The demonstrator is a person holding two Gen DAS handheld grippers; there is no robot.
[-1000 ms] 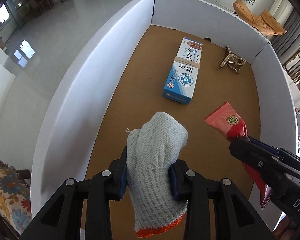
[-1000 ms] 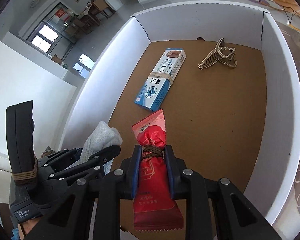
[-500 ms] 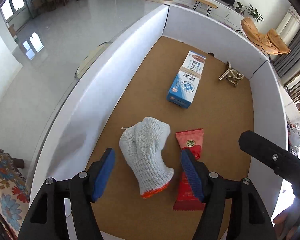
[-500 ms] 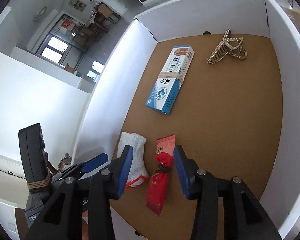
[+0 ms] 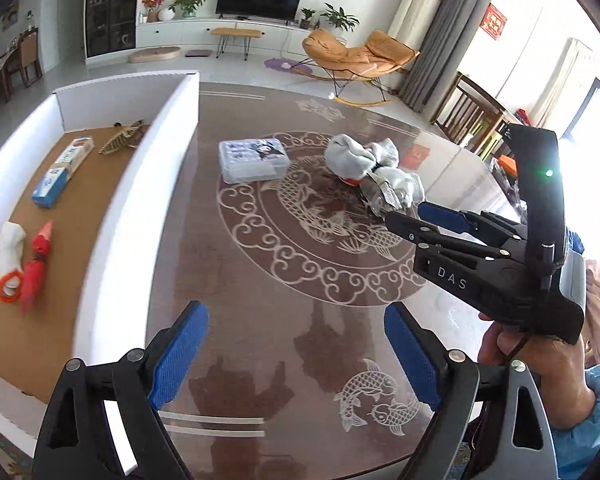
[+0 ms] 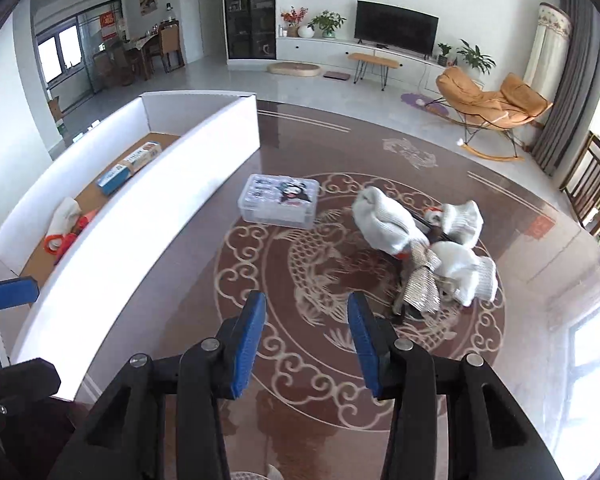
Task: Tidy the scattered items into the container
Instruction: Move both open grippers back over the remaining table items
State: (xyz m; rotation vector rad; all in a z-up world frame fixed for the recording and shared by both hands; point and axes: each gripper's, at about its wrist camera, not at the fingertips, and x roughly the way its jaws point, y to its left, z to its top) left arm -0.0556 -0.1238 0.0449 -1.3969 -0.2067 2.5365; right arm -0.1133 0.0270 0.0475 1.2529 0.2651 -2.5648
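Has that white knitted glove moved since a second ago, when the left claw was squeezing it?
Yes. The glove now lies on the white box's cardboard floor beside the red packet; the left gripper, jaws opening, is empty.

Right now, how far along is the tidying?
Done: glove, red packet, blue carton and hair claw lie in the white box. In hand: nothing; left gripper is opening, right gripper open. Left: clear case and the glove pile on the table.

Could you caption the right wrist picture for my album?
Empty right gripper over the patterned table, gloves still scattered beside the white container.
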